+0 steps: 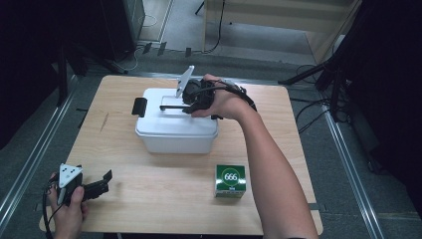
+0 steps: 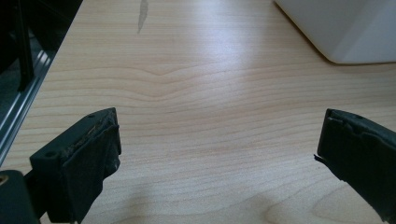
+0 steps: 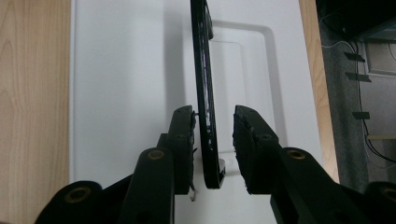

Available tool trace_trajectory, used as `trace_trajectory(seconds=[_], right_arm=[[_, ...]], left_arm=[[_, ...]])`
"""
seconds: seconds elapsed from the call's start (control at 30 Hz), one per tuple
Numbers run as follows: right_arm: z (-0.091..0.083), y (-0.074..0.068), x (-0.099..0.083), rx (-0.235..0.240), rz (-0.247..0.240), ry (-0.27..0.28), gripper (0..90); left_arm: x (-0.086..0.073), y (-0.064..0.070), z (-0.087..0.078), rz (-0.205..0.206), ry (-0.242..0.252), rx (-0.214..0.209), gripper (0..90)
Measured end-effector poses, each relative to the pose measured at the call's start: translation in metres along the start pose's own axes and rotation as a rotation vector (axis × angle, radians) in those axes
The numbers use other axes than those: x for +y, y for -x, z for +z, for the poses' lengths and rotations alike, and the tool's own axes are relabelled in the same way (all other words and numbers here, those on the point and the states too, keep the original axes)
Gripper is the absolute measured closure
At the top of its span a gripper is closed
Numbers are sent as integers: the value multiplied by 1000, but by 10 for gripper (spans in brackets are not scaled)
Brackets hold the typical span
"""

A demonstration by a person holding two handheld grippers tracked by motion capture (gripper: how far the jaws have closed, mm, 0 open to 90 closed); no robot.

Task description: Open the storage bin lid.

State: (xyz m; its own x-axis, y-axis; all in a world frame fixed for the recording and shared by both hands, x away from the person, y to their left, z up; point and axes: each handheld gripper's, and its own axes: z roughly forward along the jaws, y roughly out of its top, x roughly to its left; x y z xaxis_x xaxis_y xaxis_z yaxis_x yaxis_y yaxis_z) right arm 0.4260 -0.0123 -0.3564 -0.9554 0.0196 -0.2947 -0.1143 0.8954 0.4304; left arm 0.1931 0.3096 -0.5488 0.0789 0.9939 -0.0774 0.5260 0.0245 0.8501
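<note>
Pale wood grain covers the table (image 1: 149,189), which stands on a grey floor among dark stands and cables. At the middle of it the right gripper (image 3: 214,128) has its jaws a little apart, one on each side of the raised black handle (image 3: 205,93) of the white box (image 1: 174,132); the left-hand jaw in the right gripper view touches or nearly touches the handle, while the other stands clear of it, so the handle is straddled and not clamped. The handle stands on edge above the box's white lid (image 3: 126,70), over a sunken panel. A black latch (image 1: 139,107) sits at the box's left end. Near the front edge, the left gripper (image 2: 217,140) rests low over bare wood with its jaws wide apart, holding nothing. A green carton (image 1: 230,180) marked 666 stands in front of the box, to the right.
</note>
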Motion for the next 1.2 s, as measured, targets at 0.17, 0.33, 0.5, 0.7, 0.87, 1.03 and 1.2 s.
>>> trace_trajectory(seconds=[0.17, 0.33, 0.5, 0.7, 0.87, 1.03, 1.2], right_arm=[[4, 1, 3, -13, -9, -15, 765], [8, 1, 2, -43, -15, -28, 794], [8, 2, 3, -30, -19, -31, 838], [7, 1, 4, -30, -34, -44, 849], [5, 3, 5, -38, -34, -15, 854], [-1, 3, 5, -49, -36, -8, 855], [-11, 5, 4, -64, -30, 21, 855]], left_arm=[[0, -1, 0, -8, 1, -4, 2], [0, 0, 0, -3, 0, -5, 2], [0, -1, 0, -9, 1, -8, 1], [0, 0, 0, -4, -1, -9, 2], [0, -1, 0, -7, -2, -13, 2], [0, -1, 0, -6, -2, -13, 2], [0, -1, 0, -4, -3, -13, 2]])
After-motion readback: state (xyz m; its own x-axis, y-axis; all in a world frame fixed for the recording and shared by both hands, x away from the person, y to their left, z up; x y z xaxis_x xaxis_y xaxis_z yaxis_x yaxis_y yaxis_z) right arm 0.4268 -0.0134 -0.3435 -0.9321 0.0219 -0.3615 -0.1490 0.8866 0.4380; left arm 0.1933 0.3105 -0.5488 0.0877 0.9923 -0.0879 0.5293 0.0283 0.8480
